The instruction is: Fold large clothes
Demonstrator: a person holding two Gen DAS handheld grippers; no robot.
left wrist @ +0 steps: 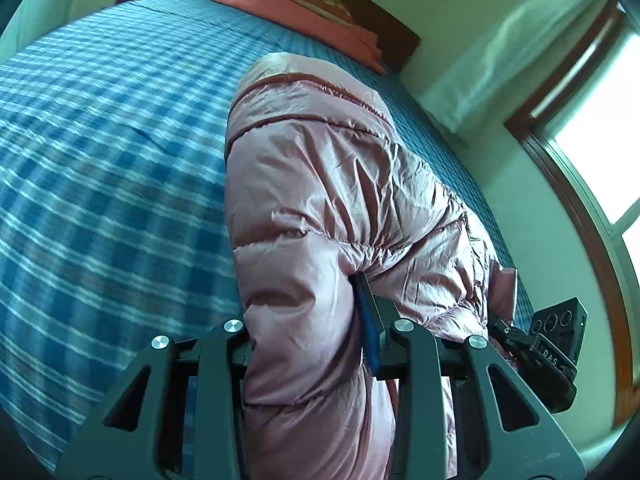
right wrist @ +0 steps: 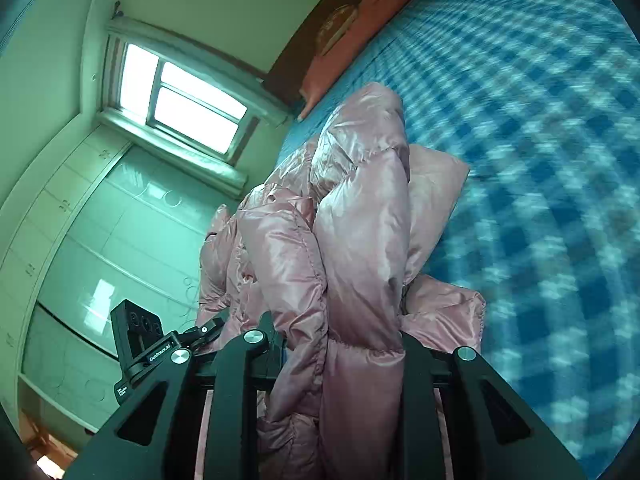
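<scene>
we see the left gripper (left wrist: 316, 320) pitched downward, jaws clamped on a bunched fold of pink jacket (left wrist: 328, 184), its blue-padded finger (left wrist: 366, 320) showing at 5 o'clock of centre. the right gripper (right wrist: 340, 332) tilts shallower, jaws likewise pinched on puffy fabric.

In the left wrist view, the white letters "DAS" are showing on the black boxy camera module (left wrist: 554, 350) sitting at the lower right edge, beside its three round lenses; no other print on it is legible. In the right wrist view, small white lettering reading "GenRobot.AI" is running along the black mounting bracket (right wrist: 158, 354) under a similar black lens module at the lower left. A few more lines of tiny white print are sitting lower on that same bracket, too small to read.
</scene>
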